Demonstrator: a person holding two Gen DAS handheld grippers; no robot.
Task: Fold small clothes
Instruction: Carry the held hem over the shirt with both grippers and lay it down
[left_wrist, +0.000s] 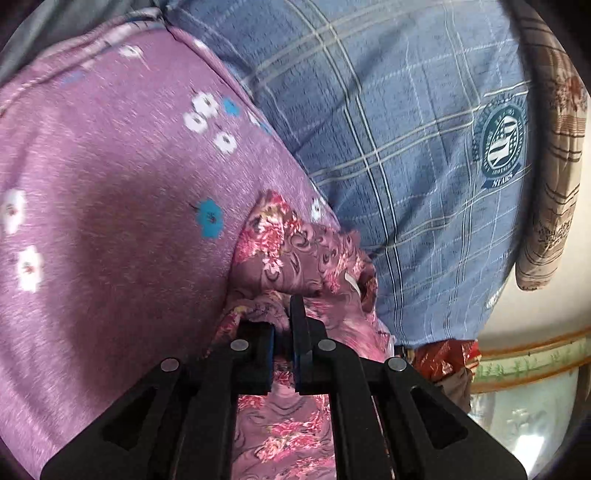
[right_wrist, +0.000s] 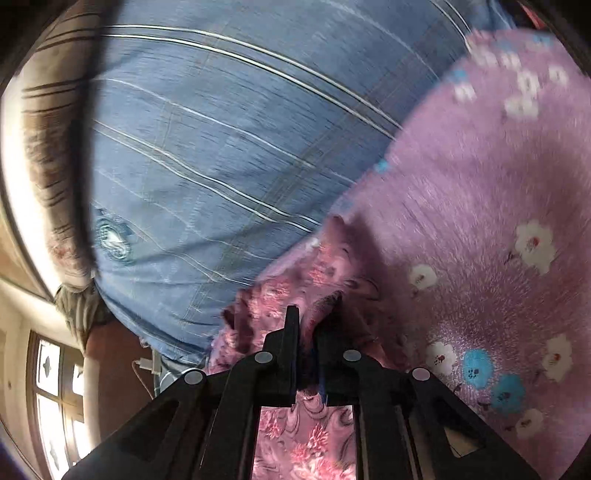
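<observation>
Rose-print small garment (left_wrist: 295, 254), a dusky pink cloth with red flowers and dark swirls, sits bunched at the lower centre of both wrist views, one part of it pinched in each gripper. In the left wrist view the left gripper (left_wrist: 283, 332) has its jaws clamped together on a gathered fold of it, and more of the cloth hangs down between the gripper's arms. In the right wrist view the right gripper (right_wrist: 306, 345) is likewise closed on another bunch of the same garment (right_wrist: 295, 291). No flat panel, straight crease or tidy stack shows, so the fold seems barely begun: the cloth looks held up and crumpled, with spreading and folding left to do. Behind it lies a purple floral sheet (left_wrist: 110, 184), beside a blue checked pillow (left_wrist: 388, 129) with a round crest (left_wrist: 503, 146); a brown patterned cloth (left_wrist: 554, 184) hangs at the right edge
</observation>
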